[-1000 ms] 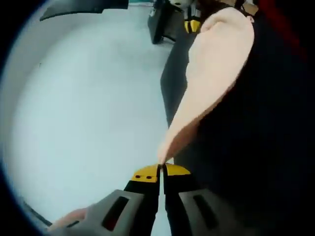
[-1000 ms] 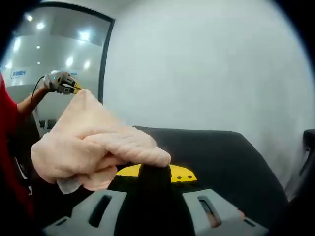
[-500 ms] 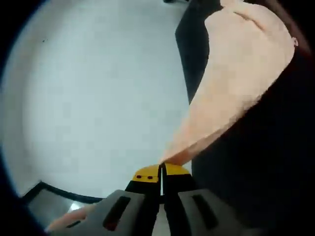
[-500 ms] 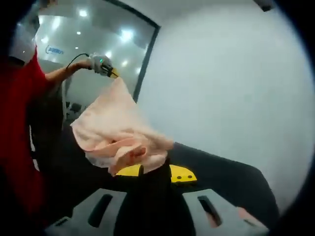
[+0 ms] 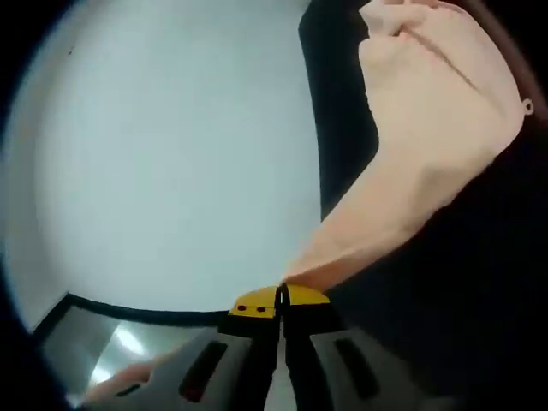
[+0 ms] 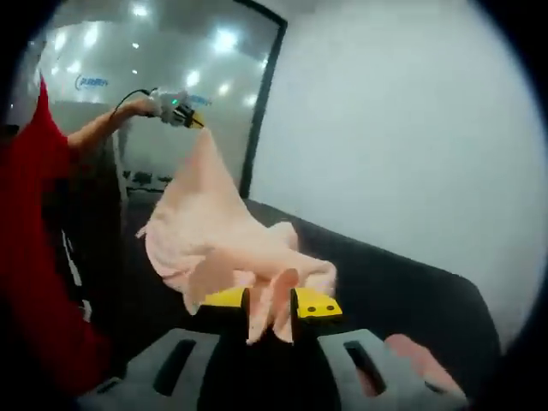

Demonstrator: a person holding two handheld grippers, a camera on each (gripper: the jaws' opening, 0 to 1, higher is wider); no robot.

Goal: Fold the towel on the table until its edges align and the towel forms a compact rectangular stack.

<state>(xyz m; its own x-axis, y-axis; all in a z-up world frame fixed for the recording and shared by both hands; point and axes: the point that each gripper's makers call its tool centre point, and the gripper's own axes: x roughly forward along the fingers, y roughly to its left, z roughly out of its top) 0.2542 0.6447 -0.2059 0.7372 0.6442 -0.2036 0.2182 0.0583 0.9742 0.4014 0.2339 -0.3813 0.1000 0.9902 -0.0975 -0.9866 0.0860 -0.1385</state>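
A peach towel (image 5: 428,128) hangs in the air above the black table (image 5: 445,282). My left gripper (image 5: 281,296) is shut on one corner of it, and the cloth stretches away up and to the right. In the right gripper view the towel (image 6: 214,231) drapes from the raised left gripper (image 6: 195,122) down to my right gripper (image 6: 270,306). That gripper is shut on a bunched fold, which sticks out between its yellow tips. The middle of the towel sags in loose folds over the table (image 6: 402,282).
A white wall (image 6: 402,145) stands behind the table. A glass partition (image 6: 197,68) with ceiling light reflections is at the left. A person's red sleeve (image 6: 34,257) fills the left edge, and the arm (image 6: 103,128) holds the left gripper up.
The towel has been raised and drawn out between the two grippers. It now hangs longer and less bunched at the right gripper. Both cameras have tilted upward.
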